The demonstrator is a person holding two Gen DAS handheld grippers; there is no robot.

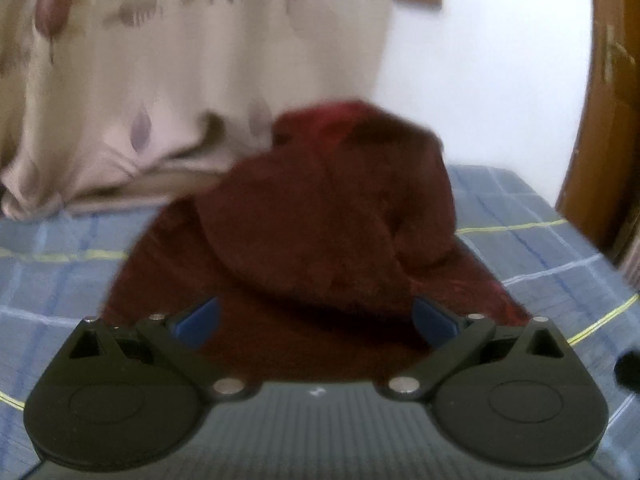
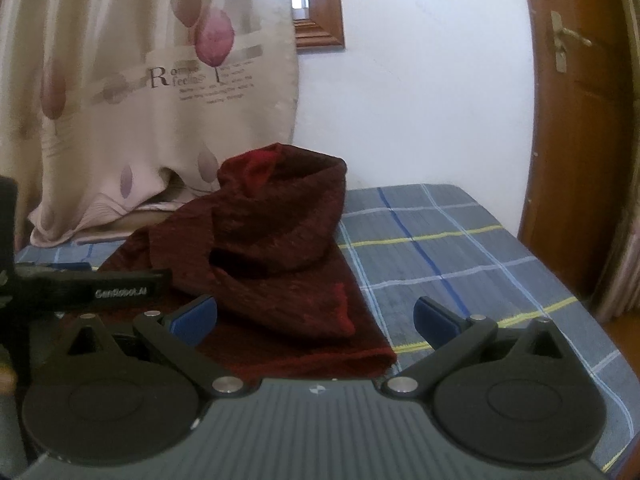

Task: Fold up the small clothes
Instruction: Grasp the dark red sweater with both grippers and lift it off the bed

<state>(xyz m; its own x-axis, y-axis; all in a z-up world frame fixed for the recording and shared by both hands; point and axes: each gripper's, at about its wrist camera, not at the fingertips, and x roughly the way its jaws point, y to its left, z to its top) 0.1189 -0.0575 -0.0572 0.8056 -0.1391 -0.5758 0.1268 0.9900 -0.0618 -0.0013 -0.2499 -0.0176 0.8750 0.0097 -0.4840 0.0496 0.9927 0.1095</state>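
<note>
A dark red knitted garment [image 1: 320, 220] lies bunched on the blue plaid bed cover [image 1: 56, 280], its top humped up in a loose mound. My left gripper [image 1: 316, 316] is open just above its near flat part, blue pads [image 1: 198, 320] wide apart with nothing between them. In the right wrist view the same garment [image 2: 276, 240] sits left of centre, a folded edge with a red hem near me. My right gripper [image 2: 316, 316] is open over its near right corner. The left gripper's black body [image 2: 92, 284] shows at the left edge there.
A beige curtain [image 2: 132, 92] with pink leaf prints hangs behind the bed and drapes onto it. A white wall [image 2: 420, 100] lies beyond, a wooden door [image 2: 576, 120] stands at the right. Bare plaid cover [image 2: 460, 260] stretches to the garment's right.
</note>
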